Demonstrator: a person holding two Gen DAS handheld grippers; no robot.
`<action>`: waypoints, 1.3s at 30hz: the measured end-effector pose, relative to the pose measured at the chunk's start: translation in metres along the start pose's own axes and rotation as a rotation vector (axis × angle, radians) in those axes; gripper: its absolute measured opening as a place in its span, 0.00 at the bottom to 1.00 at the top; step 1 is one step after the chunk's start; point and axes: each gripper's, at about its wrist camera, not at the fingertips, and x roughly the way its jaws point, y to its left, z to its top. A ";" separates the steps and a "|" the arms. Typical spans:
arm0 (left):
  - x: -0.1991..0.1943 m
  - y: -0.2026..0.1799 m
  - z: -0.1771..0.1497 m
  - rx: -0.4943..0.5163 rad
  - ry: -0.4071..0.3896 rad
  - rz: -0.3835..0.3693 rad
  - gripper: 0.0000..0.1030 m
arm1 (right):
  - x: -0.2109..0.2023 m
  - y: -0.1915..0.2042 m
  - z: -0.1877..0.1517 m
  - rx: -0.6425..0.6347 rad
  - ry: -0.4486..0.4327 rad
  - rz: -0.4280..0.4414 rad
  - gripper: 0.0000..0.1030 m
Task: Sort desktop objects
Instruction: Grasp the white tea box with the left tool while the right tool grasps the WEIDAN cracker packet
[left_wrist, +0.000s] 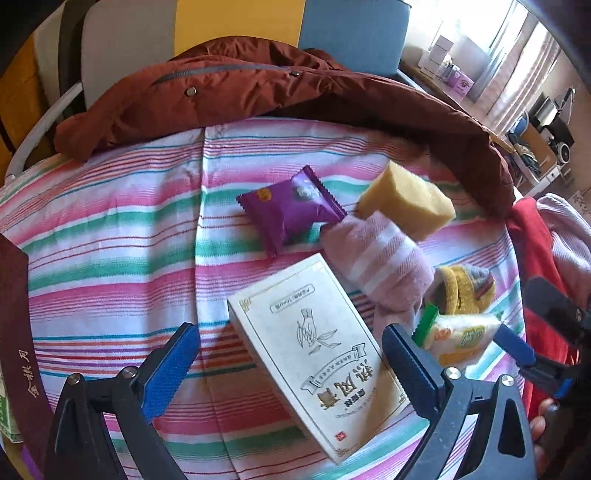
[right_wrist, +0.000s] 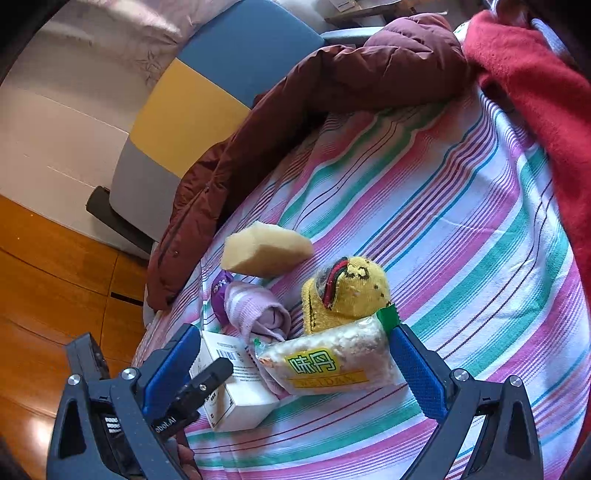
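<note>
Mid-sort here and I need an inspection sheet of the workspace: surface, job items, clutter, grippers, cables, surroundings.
Surface: striped sheet, wrinkled.
Job's things: white box lying flat; purple snack packet; yellow sponge; pink rolled sock lying between packet and sponge; yellow sock; rice-cracker packet.
Clutter: maroon jacket along the far edge; red cloth; dark red booklet at the left edge.
Grippers: left gripper open, straddling the white box, pads clear of it; right gripper open, straddling the rice-cracker packet, contact unclear.
Cables: nothing seen.
Surroundings: colour-block headboard; wooden floor; cluttered shelf by the window.
</note>
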 end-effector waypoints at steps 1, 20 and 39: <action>0.000 0.002 -0.002 0.003 0.007 -0.013 0.93 | 0.001 0.000 0.000 -0.002 0.004 0.000 1.00; -0.032 0.034 -0.075 0.172 0.010 -0.061 0.56 | 0.042 0.026 -0.031 -0.205 0.281 -0.024 1.00; -0.046 0.051 -0.112 0.161 0.035 -0.049 0.55 | 0.044 0.072 -0.076 -0.636 0.274 -0.215 1.00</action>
